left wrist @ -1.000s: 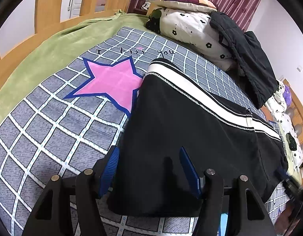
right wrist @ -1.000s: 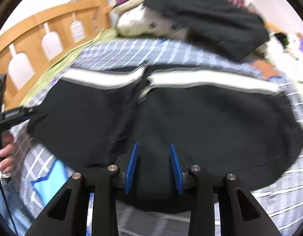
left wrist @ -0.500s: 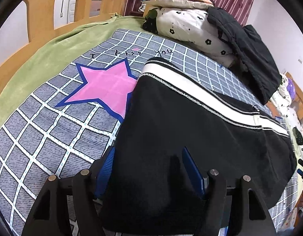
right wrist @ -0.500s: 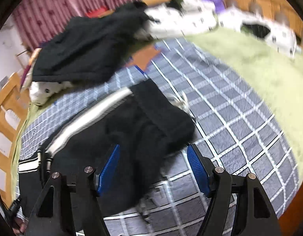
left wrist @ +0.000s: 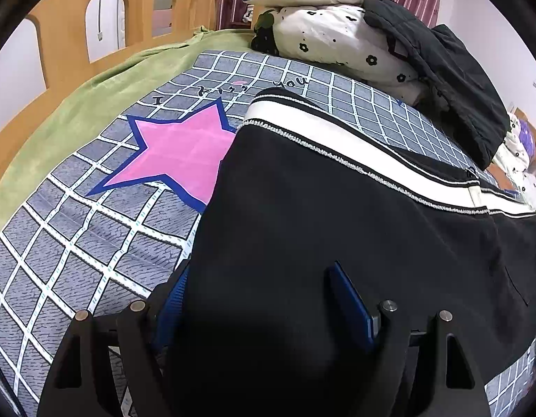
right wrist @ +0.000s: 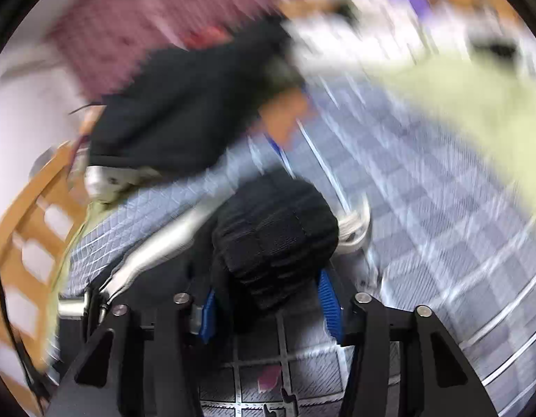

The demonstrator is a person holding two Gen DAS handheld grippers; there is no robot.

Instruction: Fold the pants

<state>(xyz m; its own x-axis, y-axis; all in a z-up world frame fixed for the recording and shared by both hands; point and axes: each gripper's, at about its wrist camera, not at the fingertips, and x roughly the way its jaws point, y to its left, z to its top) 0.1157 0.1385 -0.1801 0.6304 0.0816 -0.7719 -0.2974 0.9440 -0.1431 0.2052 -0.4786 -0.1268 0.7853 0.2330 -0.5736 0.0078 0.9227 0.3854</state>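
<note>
The black pants with a white side stripe lie spread across the grey checked bed cover. My left gripper is open, its blue pads astride the near edge of the pants, with cloth lying between them. In the blurred right wrist view, my right gripper is open around a bunched black end of the pants, with white drawstrings beside it.
A pink star is printed on the cover left of the pants. A green blanket and wooden bed rail run along the left. Pillows and a dark jacket are piled at the back.
My left gripper has moved forward over the pants' edge. My right gripper swung right along the pants, opened wider, and now has the bunched end between its pads.
</note>
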